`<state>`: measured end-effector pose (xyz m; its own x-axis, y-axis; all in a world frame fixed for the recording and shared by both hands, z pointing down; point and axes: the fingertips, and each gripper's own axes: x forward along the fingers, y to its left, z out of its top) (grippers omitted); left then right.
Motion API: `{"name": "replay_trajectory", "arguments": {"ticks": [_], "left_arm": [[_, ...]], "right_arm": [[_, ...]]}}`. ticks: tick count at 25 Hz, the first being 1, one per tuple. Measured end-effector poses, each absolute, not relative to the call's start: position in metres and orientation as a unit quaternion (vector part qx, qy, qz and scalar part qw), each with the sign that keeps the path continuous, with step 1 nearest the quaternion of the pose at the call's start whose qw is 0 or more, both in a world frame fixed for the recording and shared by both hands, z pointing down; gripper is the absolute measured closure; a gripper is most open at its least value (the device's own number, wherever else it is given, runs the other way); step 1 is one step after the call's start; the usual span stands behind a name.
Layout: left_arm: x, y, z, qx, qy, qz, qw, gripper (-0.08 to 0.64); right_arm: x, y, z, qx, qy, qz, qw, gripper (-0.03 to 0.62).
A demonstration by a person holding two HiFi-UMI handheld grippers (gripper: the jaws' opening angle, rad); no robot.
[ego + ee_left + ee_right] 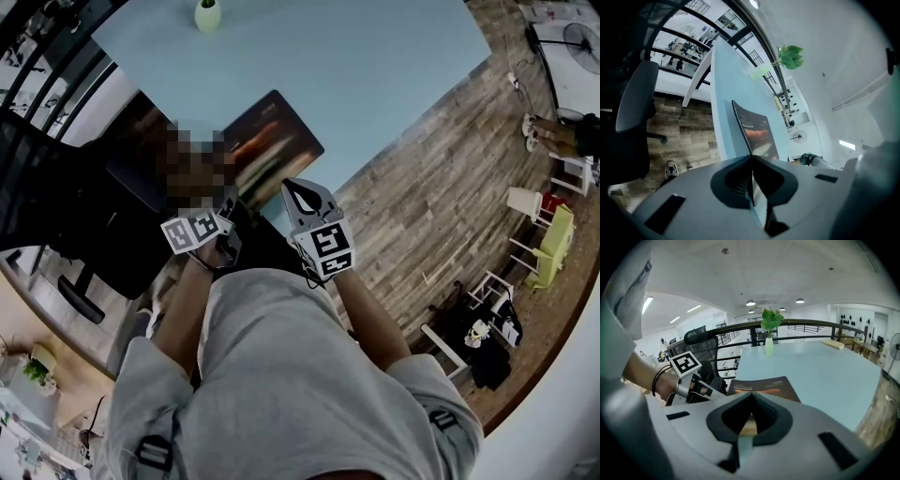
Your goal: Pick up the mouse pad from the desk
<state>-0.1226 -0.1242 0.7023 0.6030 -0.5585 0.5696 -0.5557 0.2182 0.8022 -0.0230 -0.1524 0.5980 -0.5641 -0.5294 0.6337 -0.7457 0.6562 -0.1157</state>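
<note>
mouse pad (277, 145) at desk (375, 66) near edge, left gripper (752, 157) pinching its edge; lift slowly, keep it level (right gripper (751, 394) fingers pressed together, empty).

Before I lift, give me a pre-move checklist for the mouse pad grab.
1. Left hand-held gripper shut on the mouse pad: ok, the pad's edge runs between its jaws.
2. Right hand-held gripper free of the pad: ok, its jaws are together with nothing clamped.
3. Nothing lying on the pad: ok.
4. Plant vase away from the pad: ok, it stands at the desk's far side.
5. Pad already off the desk: cannot tell.
</note>
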Motion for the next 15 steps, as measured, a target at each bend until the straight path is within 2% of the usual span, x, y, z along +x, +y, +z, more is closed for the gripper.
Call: {"name": "replay_trajectory", "arguments": {"ticks": [15], "left_arm": [[-0.105,-0.159,0.65,0.692,-0.405,-0.008,0.597,0.535]], "right_arm": [[0.001,-0.155,0.596,0.445,-0.83,0.216,0.256,0.588]]}}
